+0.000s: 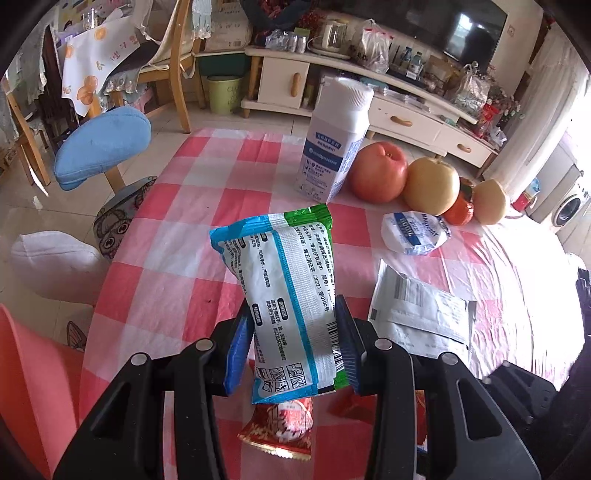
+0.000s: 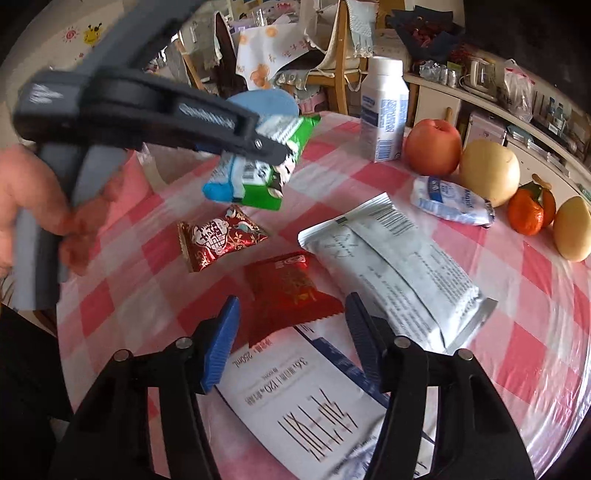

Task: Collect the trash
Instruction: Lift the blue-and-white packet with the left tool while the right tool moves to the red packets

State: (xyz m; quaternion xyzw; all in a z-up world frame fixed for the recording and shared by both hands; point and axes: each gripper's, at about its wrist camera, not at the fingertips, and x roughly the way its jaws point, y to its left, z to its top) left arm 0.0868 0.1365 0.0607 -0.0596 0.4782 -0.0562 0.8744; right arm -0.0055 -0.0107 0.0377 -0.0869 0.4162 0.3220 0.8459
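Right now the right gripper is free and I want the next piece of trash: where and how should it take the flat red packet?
Take the flat red packet by its near serrated edge, coming in low from the right gripper side. It lies flat on the tablecloth, so a grip from above finds little; that edge partly overlaps the white carton, probably leaving room for a finger underneath.

Location: a home living and dining room, identified by the checked tabletop (image 1: 177, 229), television (image 1: 476, 29), wooden chairs (image 1: 177, 66) and washing machine (image 1: 570, 210).
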